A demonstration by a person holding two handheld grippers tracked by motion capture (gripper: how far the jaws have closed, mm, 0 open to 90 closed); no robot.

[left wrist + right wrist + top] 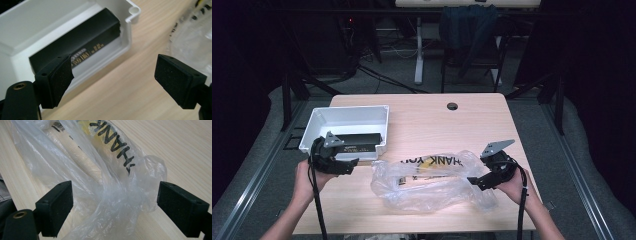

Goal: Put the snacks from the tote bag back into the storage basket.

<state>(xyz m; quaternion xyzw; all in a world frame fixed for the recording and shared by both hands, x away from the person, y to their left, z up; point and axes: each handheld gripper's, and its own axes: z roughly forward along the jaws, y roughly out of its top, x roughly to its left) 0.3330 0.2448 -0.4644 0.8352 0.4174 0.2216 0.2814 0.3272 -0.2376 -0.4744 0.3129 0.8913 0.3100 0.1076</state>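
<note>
Landmark: white bin (319, 120), at the far left of the table (422, 117). Black box (357, 141) lies inside it along the near wall; treat that item as placed. Your left gripper (343, 165) sits just at the bin's near rim, jaws wide, nothing between the pads (60, 80), forearm coming in low from the near edge. Swing it right, away from the bin, toward the clear plastic bag (432, 180), which lies right of the bin, mid-table. Yellow-printed item (428, 162) visible inside. Your right gripper (477, 181) is at the bag's far end from the bin, jaws wide, straddling the bunched film (117, 195) without pinching. Close there first and pin the bag flat, so the left can reach the mouth without dragging everything. Right wrist angled inward, low.
</note>
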